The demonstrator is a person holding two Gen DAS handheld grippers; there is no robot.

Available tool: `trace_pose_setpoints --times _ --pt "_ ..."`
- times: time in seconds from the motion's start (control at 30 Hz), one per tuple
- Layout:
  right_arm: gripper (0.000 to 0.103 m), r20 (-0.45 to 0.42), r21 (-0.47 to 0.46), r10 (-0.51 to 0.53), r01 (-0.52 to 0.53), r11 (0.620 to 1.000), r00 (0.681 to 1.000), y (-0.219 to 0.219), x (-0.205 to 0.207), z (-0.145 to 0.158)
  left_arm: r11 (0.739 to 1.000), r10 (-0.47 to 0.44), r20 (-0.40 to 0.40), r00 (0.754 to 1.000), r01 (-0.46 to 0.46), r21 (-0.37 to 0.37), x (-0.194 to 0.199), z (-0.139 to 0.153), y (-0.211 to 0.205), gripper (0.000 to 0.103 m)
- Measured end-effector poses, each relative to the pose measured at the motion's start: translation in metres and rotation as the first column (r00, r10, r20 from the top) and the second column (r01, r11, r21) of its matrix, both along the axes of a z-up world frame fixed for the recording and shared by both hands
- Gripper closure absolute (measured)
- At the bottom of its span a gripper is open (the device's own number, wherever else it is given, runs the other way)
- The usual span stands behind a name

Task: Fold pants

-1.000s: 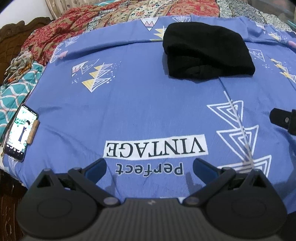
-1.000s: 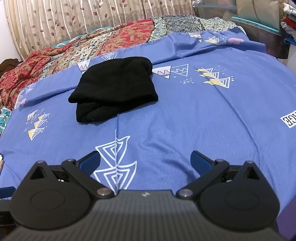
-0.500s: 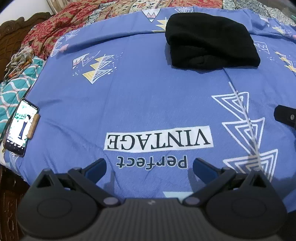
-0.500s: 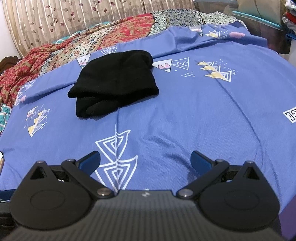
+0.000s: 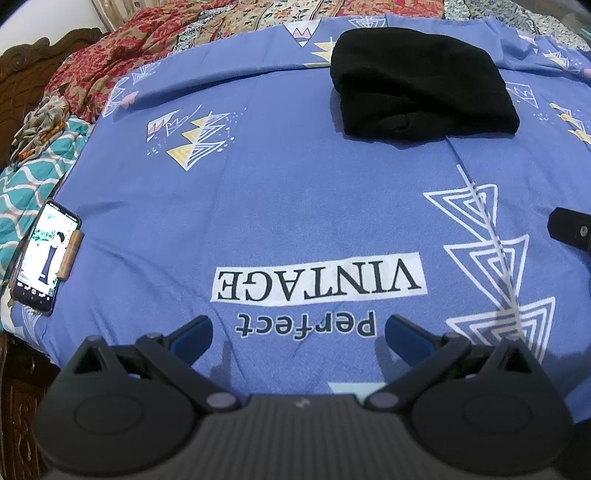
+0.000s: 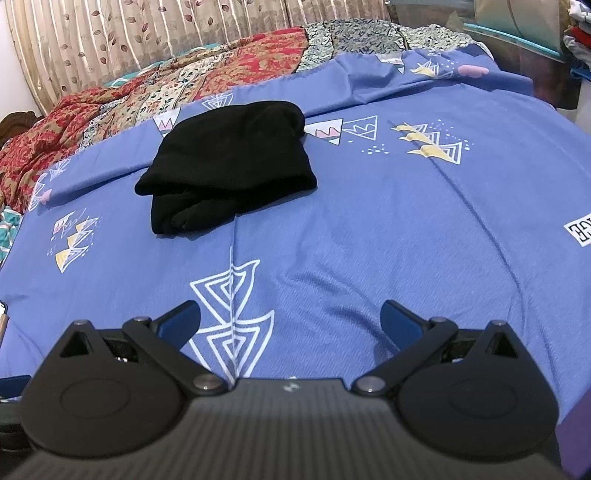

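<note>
The black pants (image 5: 421,85) lie folded in a compact bundle on the far part of the blue bedsheet (image 5: 295,192); they also show in the right wrist view (image 6: 229,166). My left gripper (image 5: 297,334) is open and empty, low over the sheet near its front edge, well short of the pants. My right gripper (image 6: 290,319) is open and empty, also over the sheet and apart from the pants. Part of the right gripper (image 5: 570,230) shows at the right edge of the left wrist view.
A phone (image 5: 42,256) with a lit screen lies at the sheet's left edge. Red patterned blankets (image 6: 129,99) are heaped along the back, with a curtain (image 6: 147,33) behind. A teal patterned cloth (image 5: 26,184) and a wooden headboard (image 5: 33,70) are at left.
Both grippers have drawn back slightly from the pants and stayed open. The folded pants have not moved.
</note>
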State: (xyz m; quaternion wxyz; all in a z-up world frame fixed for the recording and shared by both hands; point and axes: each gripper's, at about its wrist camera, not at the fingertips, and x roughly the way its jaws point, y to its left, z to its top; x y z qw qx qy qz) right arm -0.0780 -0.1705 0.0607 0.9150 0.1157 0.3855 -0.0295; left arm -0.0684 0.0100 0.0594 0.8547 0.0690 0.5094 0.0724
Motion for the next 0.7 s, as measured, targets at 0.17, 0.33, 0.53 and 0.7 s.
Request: trace_pose_setpoints --times 0.17,0.33,0.53,0.7 --pt "0.0 0.018 -0.006 -0.008 0.008 1.0 1.0 -0.0007 -0.0001 0.0028 1.0 -0.007 0.027 1.0 0.006 0.013 -0.0025 0.0063 -0.0027 0.0" --pt "0.0 0.023 -0.008 -0.012 0.012 1.0 1.0 -0.0006 -0.0001 0.0035 1.0 -0.015 0.043 0.999 0.014 0.021 -0.003 0.0099 -0.0041 0.0" --pt "0.0 0.024 -0.008 -0.012 0.012 1.0 1.0 -0.0006 -0.0001 0.0036 1.0 -0.014 0.044 0.999 0.013 0.017 -0.0036 0.0102 -0.0027 0.0" --pt "0.0 0.023 -0.008 -0.012 0.012 1.0 1.0 -0.0005 -0.0001 0.0036 1.0 -0.016 0.04 0.999 0.016 0.015 -0.004 0.0091 -0.0029 0.0"
